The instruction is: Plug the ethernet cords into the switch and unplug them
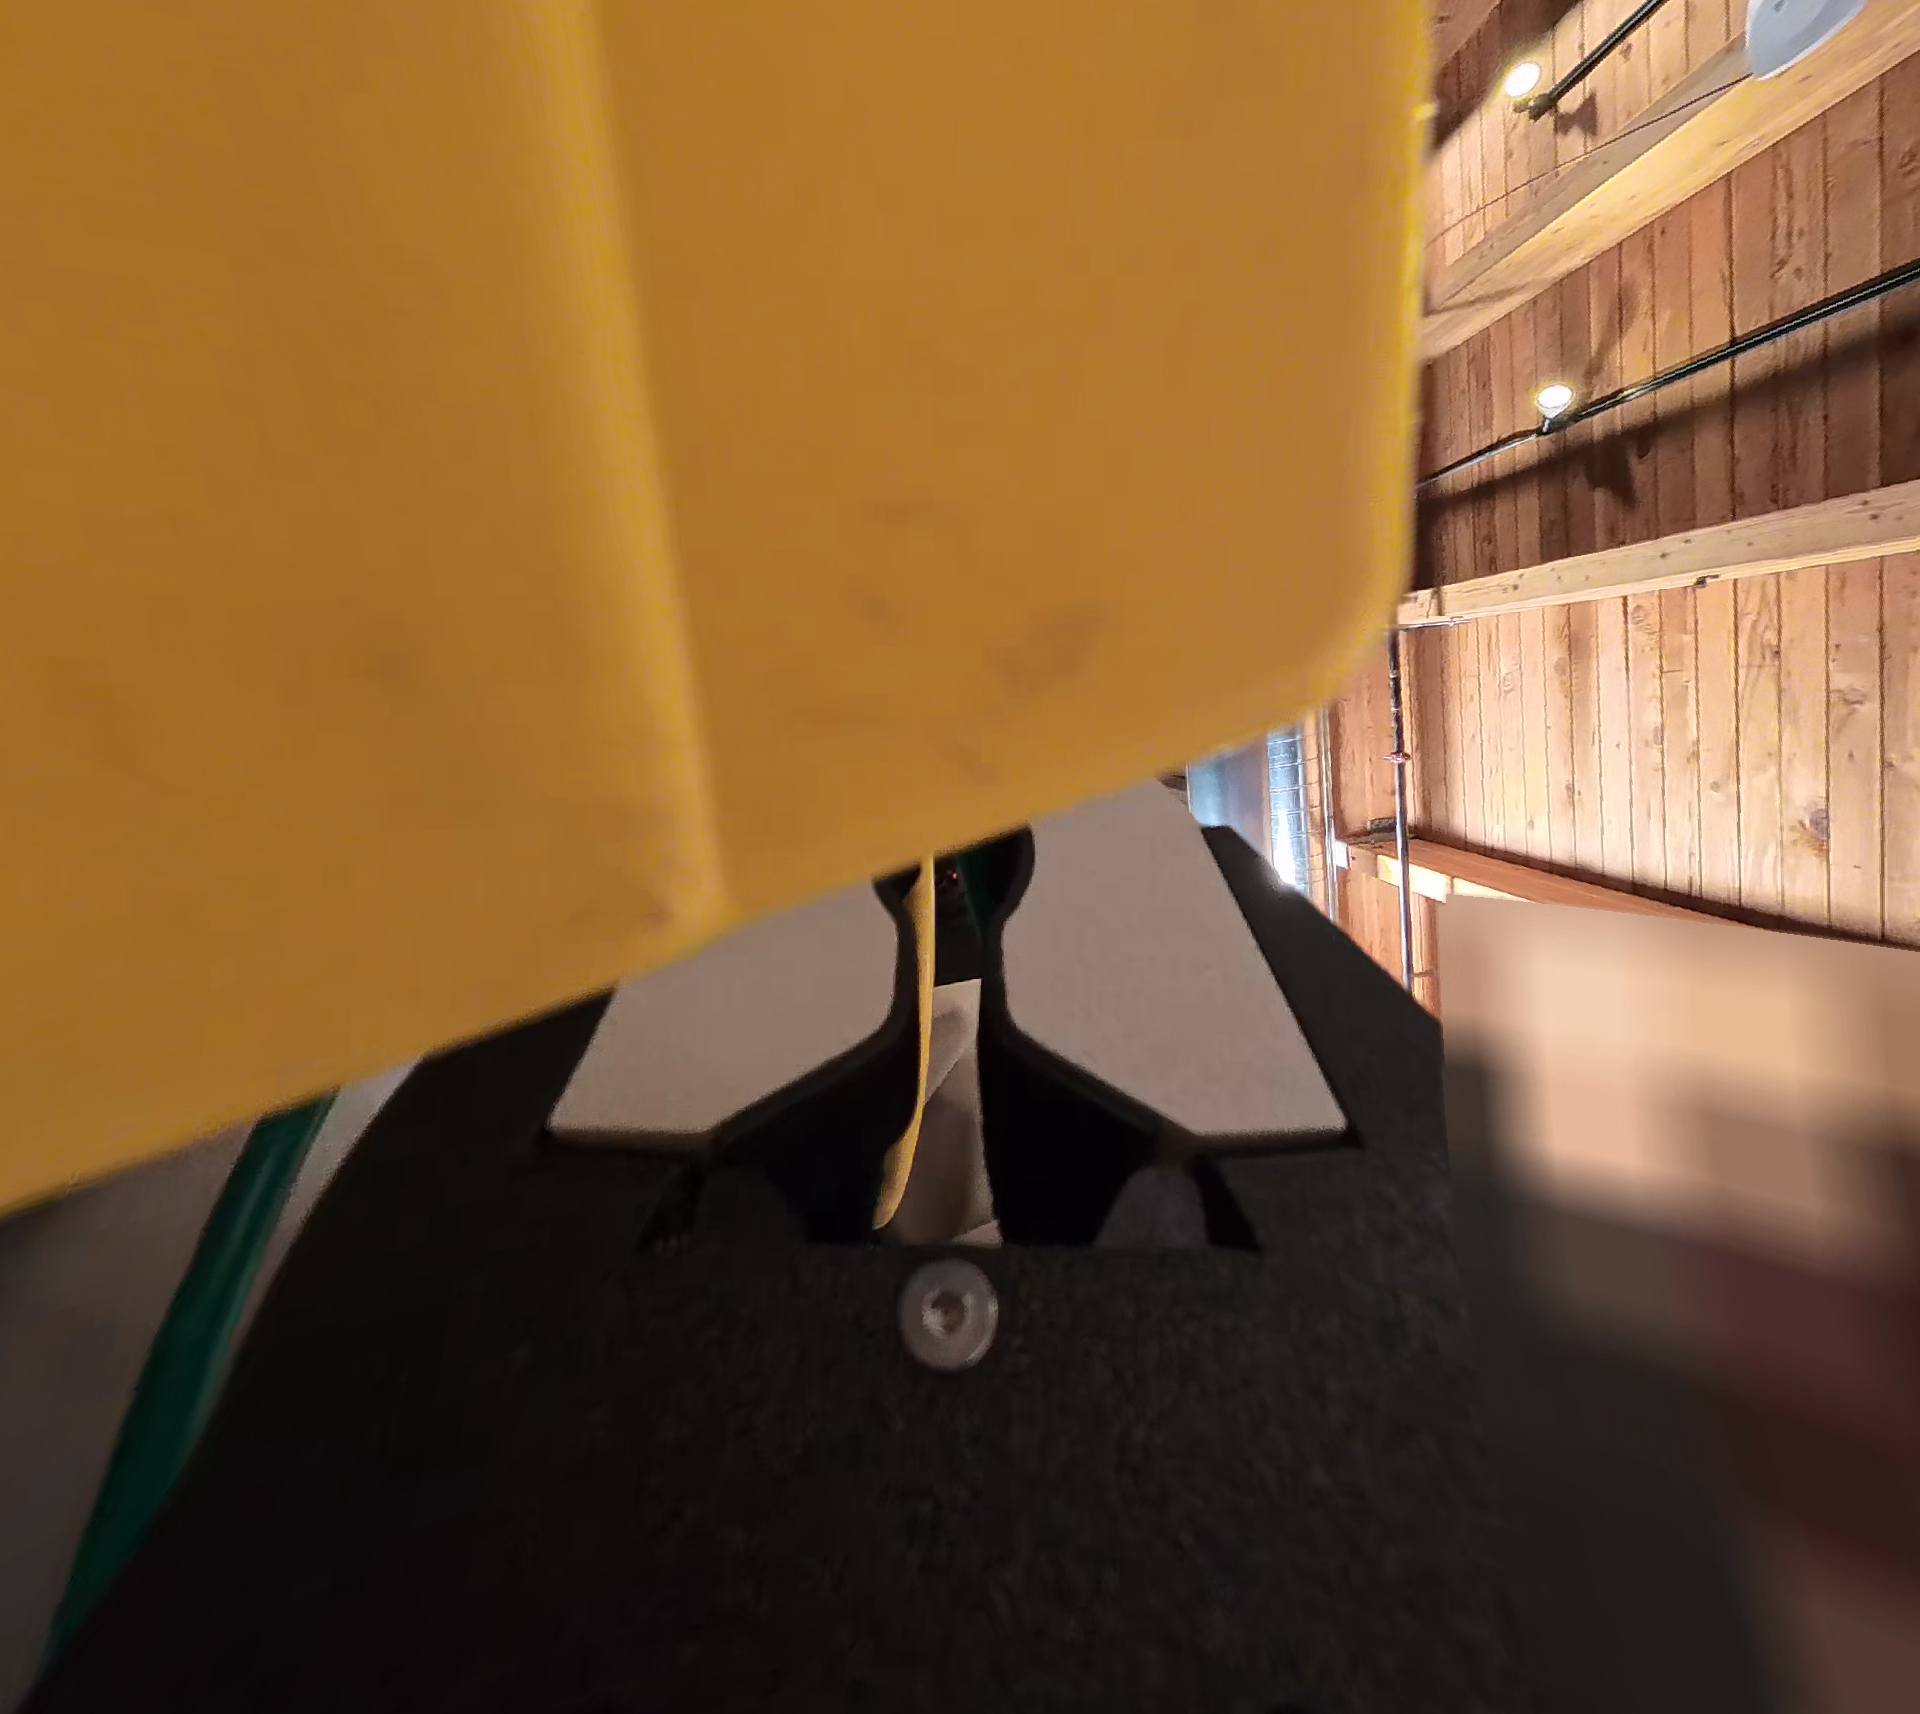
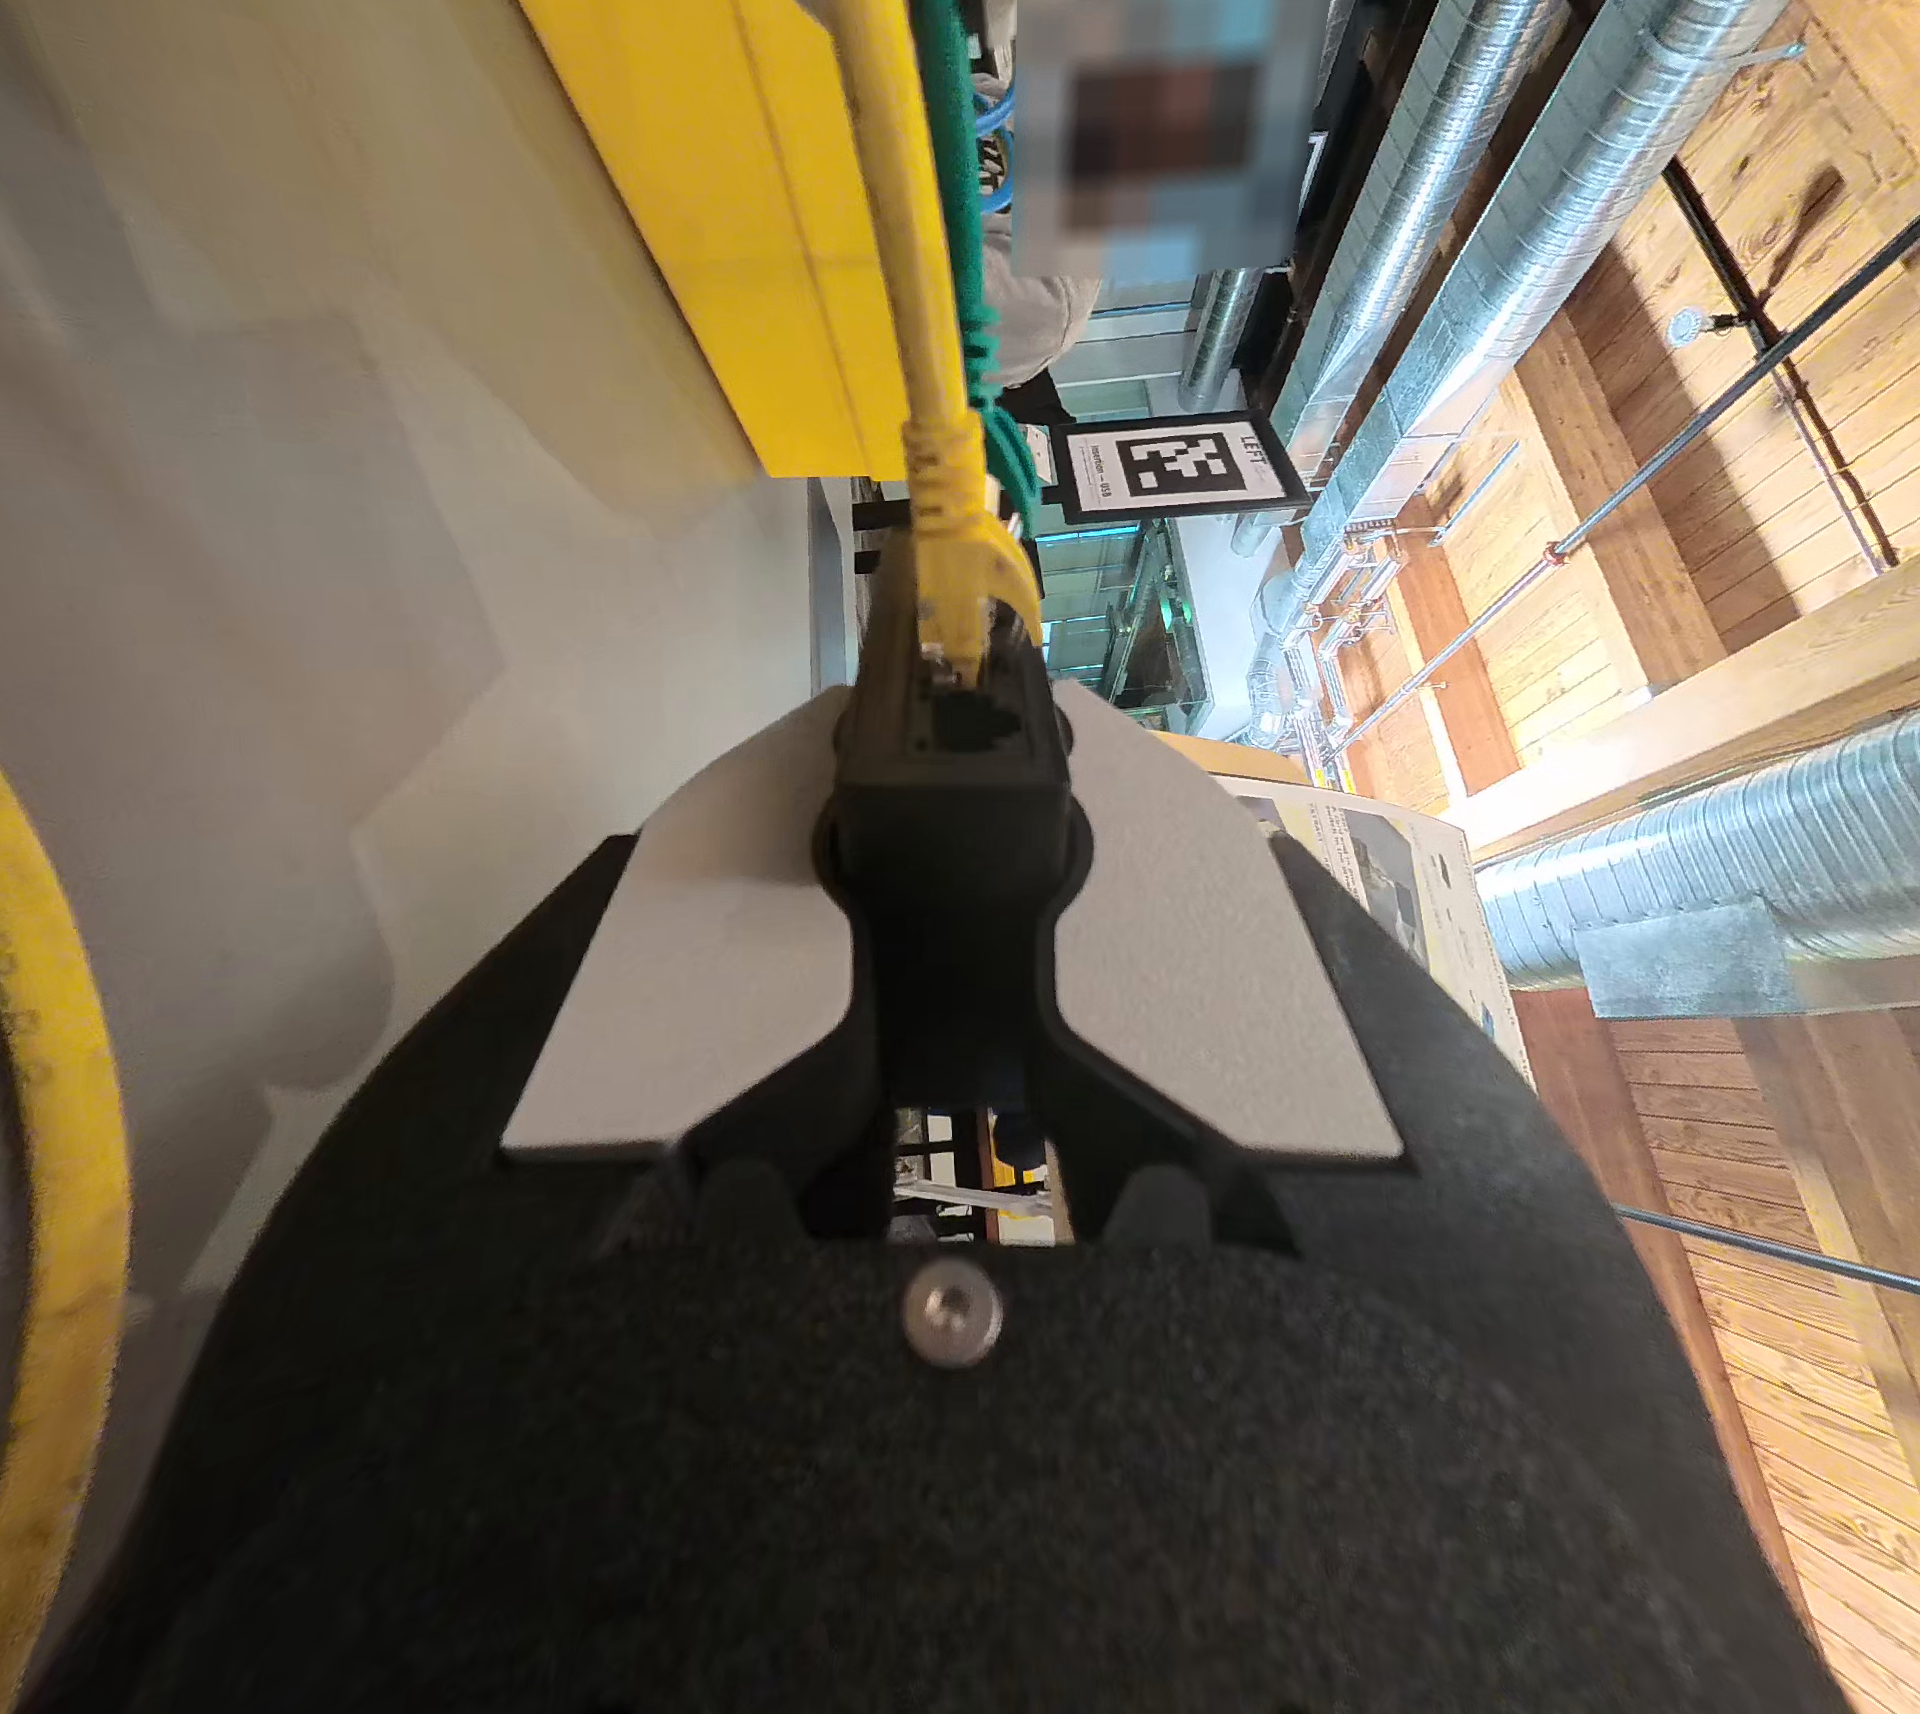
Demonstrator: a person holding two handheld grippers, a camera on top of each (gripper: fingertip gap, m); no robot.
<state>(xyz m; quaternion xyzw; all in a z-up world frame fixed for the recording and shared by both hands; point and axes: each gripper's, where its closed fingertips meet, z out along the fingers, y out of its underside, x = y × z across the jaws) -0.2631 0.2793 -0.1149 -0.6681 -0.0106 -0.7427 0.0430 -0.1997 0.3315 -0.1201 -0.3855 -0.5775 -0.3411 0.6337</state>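
In the right wrist view my right gripper is shut on a small black switch and holds it up in the air. A yellow ethernet cord comes from above, and its plug sits in a port on the switch. A green cord runs beside it, and its end is hidden behind the yellow plug. In the left wrist view my left gripper is shut on the yellow cord, which runs between the fingers. The green cord passes at the lower left. The switch is hidden there.
A large yellow panel fills most of the left wrist view, close to the camera, and shows at the upper left of the right wrist view. A black and white marker card stands behind the cords. Wood planks and metal ducts lie beyond.
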